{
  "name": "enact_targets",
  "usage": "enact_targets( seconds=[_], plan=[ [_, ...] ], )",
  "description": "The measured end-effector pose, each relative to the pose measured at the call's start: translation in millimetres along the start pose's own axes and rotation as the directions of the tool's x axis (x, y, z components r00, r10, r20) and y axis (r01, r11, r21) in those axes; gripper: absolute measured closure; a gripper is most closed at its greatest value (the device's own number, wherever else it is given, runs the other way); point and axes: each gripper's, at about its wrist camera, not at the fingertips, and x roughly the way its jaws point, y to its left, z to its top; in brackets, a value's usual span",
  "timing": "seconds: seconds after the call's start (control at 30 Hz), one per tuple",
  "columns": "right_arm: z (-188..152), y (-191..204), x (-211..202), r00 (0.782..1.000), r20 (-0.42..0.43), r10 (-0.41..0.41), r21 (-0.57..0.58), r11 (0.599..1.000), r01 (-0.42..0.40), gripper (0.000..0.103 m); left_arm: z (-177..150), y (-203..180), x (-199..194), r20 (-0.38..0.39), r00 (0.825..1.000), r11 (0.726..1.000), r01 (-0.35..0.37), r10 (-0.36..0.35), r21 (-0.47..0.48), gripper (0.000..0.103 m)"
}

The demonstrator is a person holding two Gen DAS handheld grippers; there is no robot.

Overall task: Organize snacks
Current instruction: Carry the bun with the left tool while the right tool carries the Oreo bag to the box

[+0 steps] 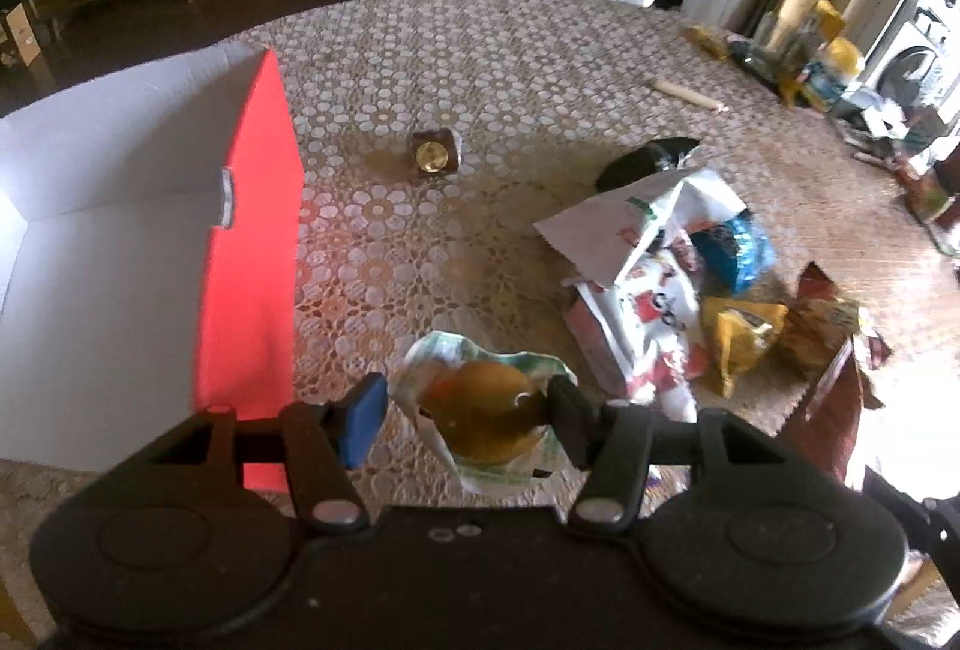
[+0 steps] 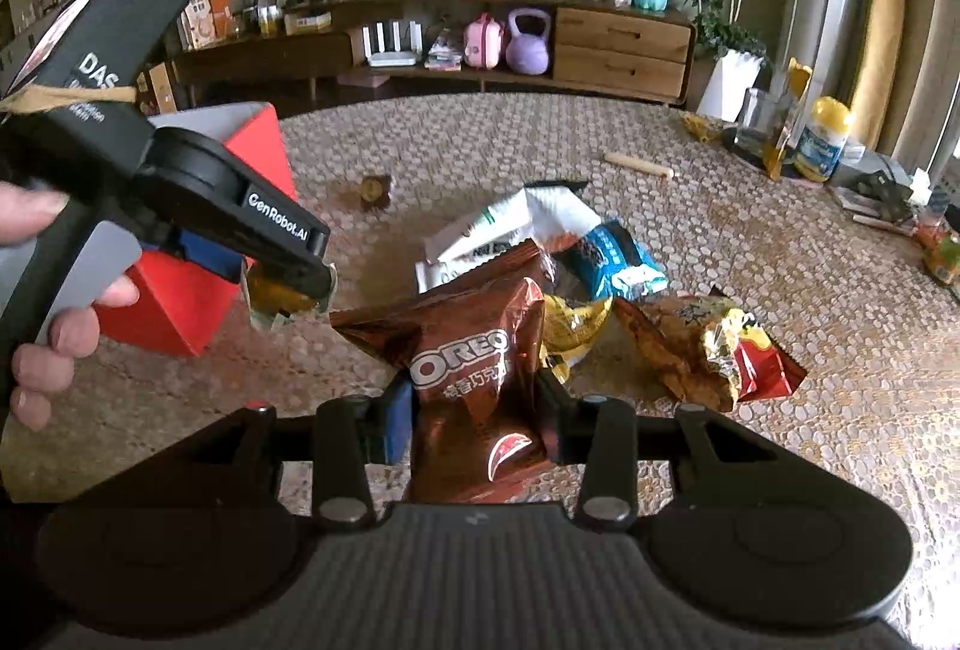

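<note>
Brown Oreo packet (image 2: 474, 398) pinched between right gripper (image 2: 474, 428) jaws, raised above snack pile (image 2: 600, 290) on lace-covered table (image 2: 780, 470). Left gripper (image 1: 462, 419) jaws clamp small green-white packet (image 1: 486, 410), off tabletop, just beside open red box (image 1: 252, 242). Person's hand (image 2: 54, 326) grips left handle. Small gold-topped item (image 1: 433, 155) alone mid-table; sideboard (image 2: 624, 44) behind.

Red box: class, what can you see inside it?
The red box shows only bare white inner walls and floor, with no snacks visible. Its near corner is hidden behind the left tongs, which hold a clear-windowed packet.
</note>
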Motion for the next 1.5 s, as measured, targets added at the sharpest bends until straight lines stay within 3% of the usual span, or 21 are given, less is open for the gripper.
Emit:
enact_targets(
  seconds=[0.37,0.67,1.0,1.5],
  plan=[
    [27,36,-43,0.998,0.056,0.017,0.001,1.0,-0.017,0.062,-8,32,-67,0.051,0.997,0.998,0.05,-0.051,0.034,0.046],
    [56,79,-49,0.995,0.085,0.058,-0.032,0.998,-0.056,0.062,-2,69,-105,0.106,0.994,0.998,0.029,-0.034,0.047,0.046],
    [87,137,-25,0.99,0.072,0.119,-0.07,0.991,-0.114,0.062,9,128,-118,0.122,0.992,0.999,-0.02,0.017,0.025,0.046],
    [121,218,40,0.985,0.0,0.174,-0.111,0.979,-0.173,0.062,27,213,-103,0.106,0.989,0.995,-0.099,0.099,-0.011,0.046]
  ],
)
